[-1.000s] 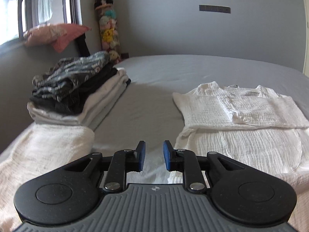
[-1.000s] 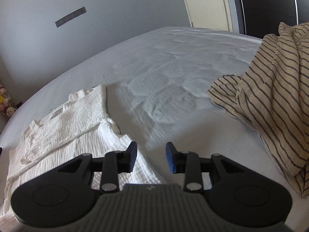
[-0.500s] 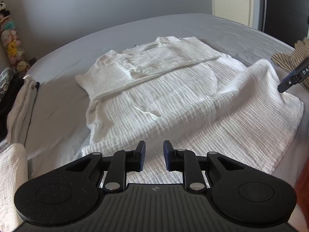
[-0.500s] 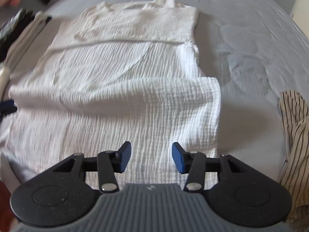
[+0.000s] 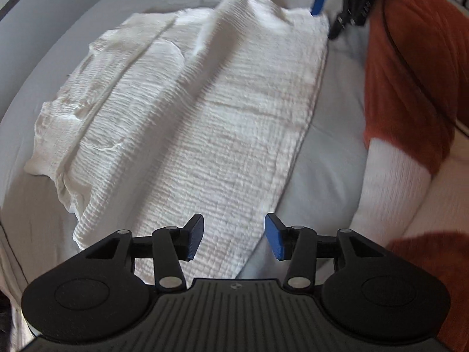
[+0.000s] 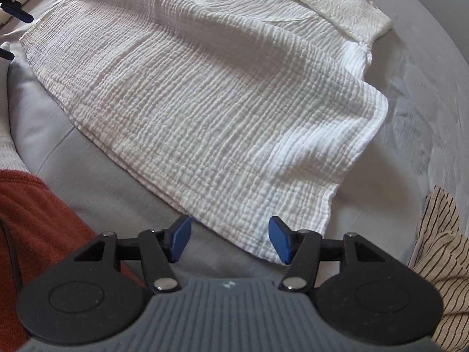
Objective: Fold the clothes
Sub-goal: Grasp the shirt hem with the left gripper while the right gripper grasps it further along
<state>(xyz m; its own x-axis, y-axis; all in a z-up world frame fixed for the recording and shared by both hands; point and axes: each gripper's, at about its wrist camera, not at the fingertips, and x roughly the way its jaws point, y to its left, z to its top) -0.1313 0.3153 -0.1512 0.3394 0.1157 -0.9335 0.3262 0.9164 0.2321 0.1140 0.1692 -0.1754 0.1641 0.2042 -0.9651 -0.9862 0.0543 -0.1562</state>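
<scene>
Item under work: 1 white crinkle-gauze garment [image 5: 205, 111], lying spread on the grey bed sheet [image 5: 331, 152], its upper part already turned down across the body. Its hem runs along the near edge of the bed, in front of both grippers.

Left gripper [image 5: 233, 236]: jaws spread wide, holding nothing. It hovers over 1 hem corner, with cloth showing beneath the left finger and bare sheet beneath the right.

Right gripper [image 6: 230, 237]: jaws likewise released and empty, poised just above the opposite hem corner [image 6: 293, 234]. Whether either finger touches the fabric cannot be told from these views.

Other items noted: a striped cream garment [image 6: 439, 252] at the right edge of the bed, near the white one but apart from it; the operator's rust-coloured sleeve [image 5: 410, 67] beside the bed edge.

Assessment: the step in hand appears to be taking hold of the 2 hem corners ahead of the next fold. Neither corner is yet gripped.

Next move, as judged: each gripper needs to descend so 1 finger slides under the hem and the other over it, then clench on all layers. The gauze is loose and thick at the seam, so a shallow bite may slip or catch only the top layer.
</scene>
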